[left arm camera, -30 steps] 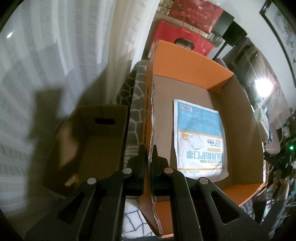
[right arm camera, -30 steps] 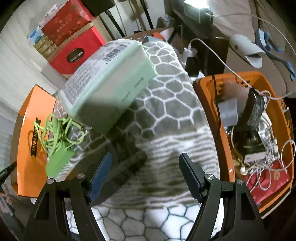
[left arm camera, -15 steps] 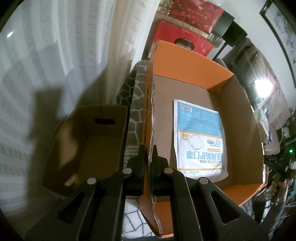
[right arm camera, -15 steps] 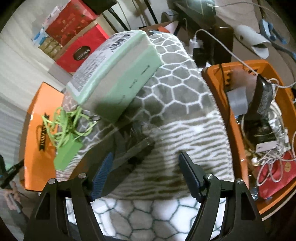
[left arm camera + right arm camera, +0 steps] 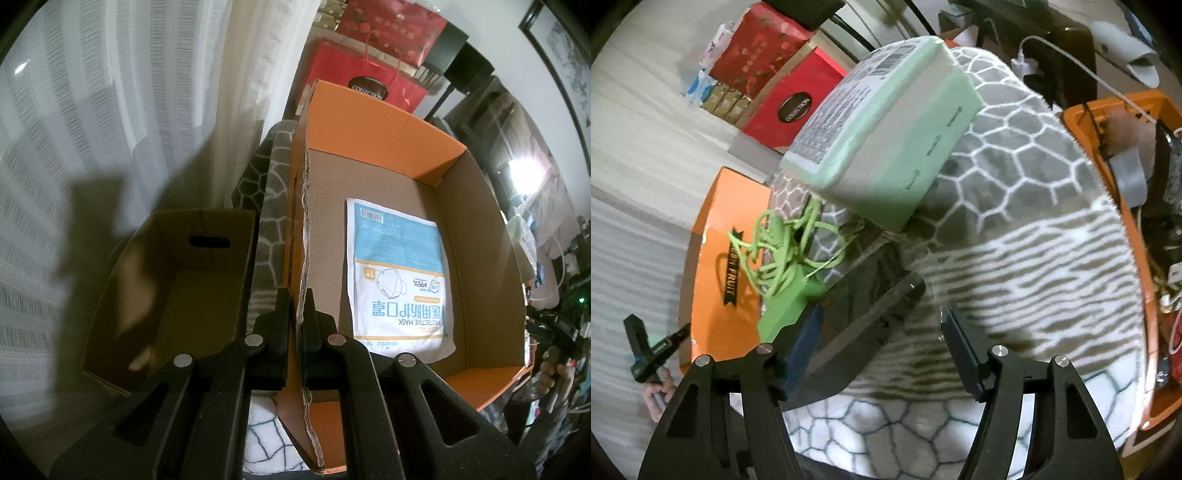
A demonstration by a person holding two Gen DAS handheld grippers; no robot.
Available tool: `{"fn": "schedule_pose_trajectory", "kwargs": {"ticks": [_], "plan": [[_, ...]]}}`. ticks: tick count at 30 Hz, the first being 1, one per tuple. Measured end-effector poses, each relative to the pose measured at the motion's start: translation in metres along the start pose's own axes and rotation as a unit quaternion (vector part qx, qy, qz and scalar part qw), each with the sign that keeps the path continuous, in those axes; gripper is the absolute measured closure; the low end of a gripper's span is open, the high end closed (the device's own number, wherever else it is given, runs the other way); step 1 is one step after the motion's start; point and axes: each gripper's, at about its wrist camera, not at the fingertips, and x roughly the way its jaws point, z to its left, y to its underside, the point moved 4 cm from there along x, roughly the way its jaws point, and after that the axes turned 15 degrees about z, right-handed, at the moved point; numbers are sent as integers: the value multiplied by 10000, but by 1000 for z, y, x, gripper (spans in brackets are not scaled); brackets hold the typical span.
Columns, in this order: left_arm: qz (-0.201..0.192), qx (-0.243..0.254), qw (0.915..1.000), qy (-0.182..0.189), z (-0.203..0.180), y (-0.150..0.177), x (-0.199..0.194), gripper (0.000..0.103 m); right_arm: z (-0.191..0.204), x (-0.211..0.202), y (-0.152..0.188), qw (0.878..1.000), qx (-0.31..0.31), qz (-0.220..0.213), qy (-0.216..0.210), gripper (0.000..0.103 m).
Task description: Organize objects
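Left gripper (image 5: 297,314): jaws clamped on the torn wall of the orange box (image 5: 399,122).
Mask packet (image 5: 399,273): flat on that box's floor, seen only from the left wrist.
Right gripper (image 5: 881,332): jaws apart, just been closing, a dark flat object (image 5: 871,325) between them; contact unclear, the object blurred.
Mint box (image 5: 886,133): on the patterned blanket (image 5: 1034,229).
Green cord (image 5: 783,243): tangled beside it.

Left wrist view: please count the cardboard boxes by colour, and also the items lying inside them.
Orange box: 1, its torn wall pinched by the left gripper
Plain brown box: 1, nothing visible inside
Mask packet inside the orange box: 1
Total: 2 boxes, 1 item
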Motion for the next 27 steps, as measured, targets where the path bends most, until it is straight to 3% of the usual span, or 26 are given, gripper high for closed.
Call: {"fn": "schedule_pose_trajectory", "kwargs": {"ticks": [2, 4, 6, 11, 19, 27], "plan": [[0, 2, 10000, -3, 0, 0, 0, 98, 2, 1, 3, 10000, 12, -2, -57, 37], [1, 9, 10000, -9, 0, 0, 0, 98, 0, 2, 3, 10000, 10, -52, 78, 51], [-1, 3, 10000, -2, 0, 0, 0, 98, -4, 4, 1, 9992, 14, -81, 390, 75], [2, 3, 10000, -3, 0, 0, 0, 98, -7, 1, -4, 9969, -82, -271, 733, 97], [0, 2, 10000, -3, 1, 0, 0, 98, 26, -27, -1, 9927, -632, -645, 800, 101], [0, -1, 10000, 1, 1, 0, 0, 98, 81, -68, -1, 9874, -1204, -901, 499, 102]]}}
